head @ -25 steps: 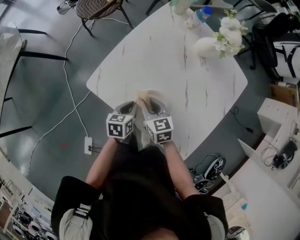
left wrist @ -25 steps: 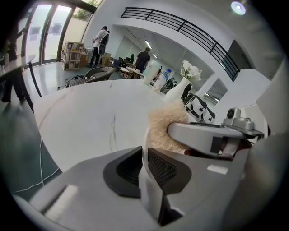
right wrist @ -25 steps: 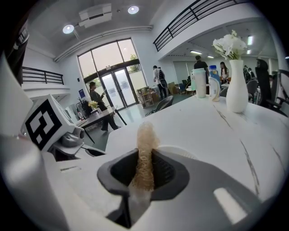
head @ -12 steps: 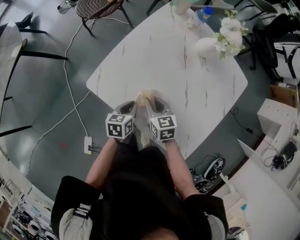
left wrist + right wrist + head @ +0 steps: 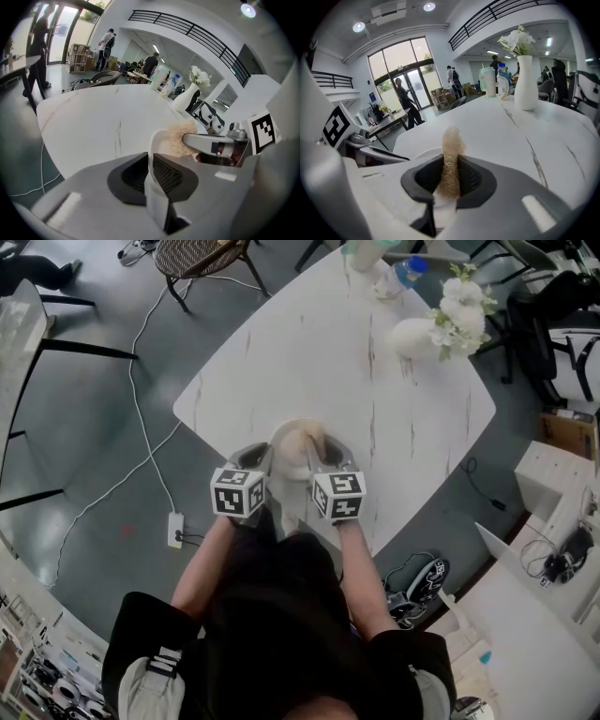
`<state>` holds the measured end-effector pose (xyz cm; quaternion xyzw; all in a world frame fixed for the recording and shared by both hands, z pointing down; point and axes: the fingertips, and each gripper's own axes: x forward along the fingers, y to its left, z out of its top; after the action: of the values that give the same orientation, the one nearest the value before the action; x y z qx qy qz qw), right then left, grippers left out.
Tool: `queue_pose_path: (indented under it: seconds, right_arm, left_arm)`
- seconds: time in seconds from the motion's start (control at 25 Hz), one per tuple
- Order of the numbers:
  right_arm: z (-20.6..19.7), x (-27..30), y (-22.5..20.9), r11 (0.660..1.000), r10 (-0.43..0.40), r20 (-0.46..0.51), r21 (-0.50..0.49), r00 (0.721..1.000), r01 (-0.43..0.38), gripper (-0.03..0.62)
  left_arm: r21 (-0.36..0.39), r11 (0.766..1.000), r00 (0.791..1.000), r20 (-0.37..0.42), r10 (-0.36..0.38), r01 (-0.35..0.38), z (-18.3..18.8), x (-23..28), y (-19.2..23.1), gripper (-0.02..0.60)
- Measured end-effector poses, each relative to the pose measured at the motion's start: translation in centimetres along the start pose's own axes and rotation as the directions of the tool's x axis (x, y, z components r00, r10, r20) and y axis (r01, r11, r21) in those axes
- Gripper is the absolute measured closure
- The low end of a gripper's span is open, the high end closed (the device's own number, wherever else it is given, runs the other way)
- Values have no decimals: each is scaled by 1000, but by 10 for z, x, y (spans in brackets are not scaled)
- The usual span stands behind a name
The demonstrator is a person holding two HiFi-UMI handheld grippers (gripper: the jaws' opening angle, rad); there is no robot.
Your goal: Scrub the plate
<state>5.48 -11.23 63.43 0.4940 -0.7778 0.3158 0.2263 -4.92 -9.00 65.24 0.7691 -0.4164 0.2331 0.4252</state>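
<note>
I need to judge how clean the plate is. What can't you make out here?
- Plate face, left gripper view: nearly edge-on in the left claw; the scrubber covers part.
- Right gripper view: only a rim sliver shows beyond the right claw, which grips the scrubber.
- Head view: plate small, mostly under scrubber and claws.
- Dirt or soap: cannot tell in any view.

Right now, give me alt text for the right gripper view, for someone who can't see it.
The right gripper is shut on a tan fibrous scrub pad that stands upright between its jaws, with the rim of a white plate just beyond it. Behind stretches a white veined table with a vase of white flowers at its far end.
</note>
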Motion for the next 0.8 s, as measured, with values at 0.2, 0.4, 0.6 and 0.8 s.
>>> queue_pose_path:
  seconds: [0.2, 0.4, 0.6, 0.8]
  right_arm:
    - [-4, -7, -19, 1000, -30, -5, 1, 1000, 30, 520]
    - [-6, -14, -36, 998, -53, -5, 24, 999, 54, 520]
    - [-7, -15, -38, 998, -52, -7, 31, 999, 52, 520]
    - [-6, -13, -38, 999, -45, -8, 25, 999, 46, 520]
  left_arm:
    - [-4, 1000, 1000, 4, 8, -8, 0, 0, 1, 540]
    - [-9, 1000, 1000, 13, 17, -17, 1, -3, 3, 541]
    - [-12, 1000, 1000, 17, 24, -24, 2, -2, 3, 541]
    - [-16, 999, 999, 16, 31, -30, 1, 0, 4, 541]
